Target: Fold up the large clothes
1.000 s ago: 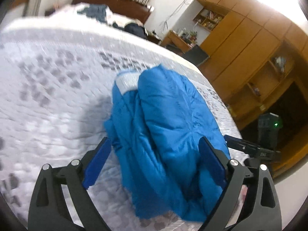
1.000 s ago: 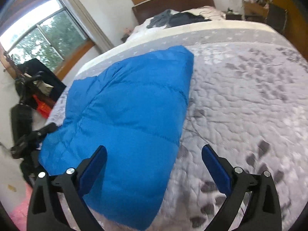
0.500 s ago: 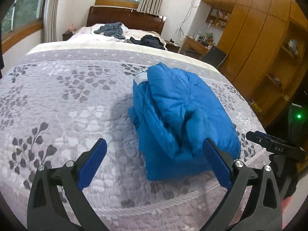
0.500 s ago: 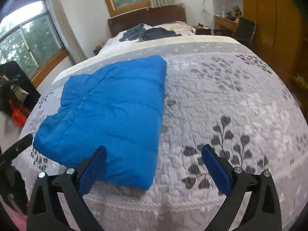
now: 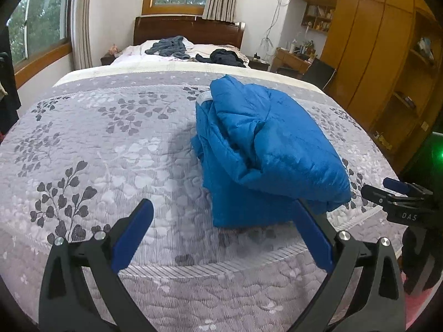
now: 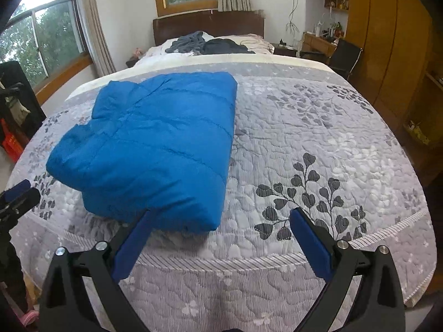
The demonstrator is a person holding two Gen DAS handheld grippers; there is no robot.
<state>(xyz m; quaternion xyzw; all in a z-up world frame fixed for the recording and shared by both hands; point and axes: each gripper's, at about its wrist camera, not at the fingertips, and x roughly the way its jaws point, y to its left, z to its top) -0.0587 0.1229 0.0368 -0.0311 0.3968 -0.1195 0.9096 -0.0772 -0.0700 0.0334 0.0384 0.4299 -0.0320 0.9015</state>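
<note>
Left window: a wood-framed window (image 6: 41, 44) fills the left wall, green trees showing behind the glass.
Left hand-held gripper: the left hand-held gripper (image 5: 221, 222) hangs off the near edge of the bed, its blue-padded fingers (image 5: 133, 235) spread wide with nothing between them; its tip also pokes into the right wrist view at the far left (image 6: 19, 193).
Bed: the bed (image 6: 318, 138) wears a grey quilt printed with dark leaf sprigs, a ribbed band running along its near edge.
Blue jacket: the blue jacket (image 6: 155, 149), a puffy quilted one, lies folded into a thick bundle on the quilt near the near edge of the bed; seen from the left wrist camera (image 5: 265, 149) its layers are stacked and loose at the left side, with a pale label strip at the far end. Neither hand-held gripper touches it.
Right hand-held gripper: the right hand-held gripper (image 6: 221, 222) is also splayed open and empty, held off the near edge; its left finger crosses in front of the jacket's near corner, apart from the cloth. Its tip shows at the right edge of the left wrist view (image 5: 398, 191).
Far end: dark clothes (image 5: 199, 51) lie heaped by the wooden headboard (image 5: 188, 29).
Right wall: tall wooden cabinets (image 5: 373, 55) line it, with a cluttered desk (image 6: 318, 41) beyond.
</note>
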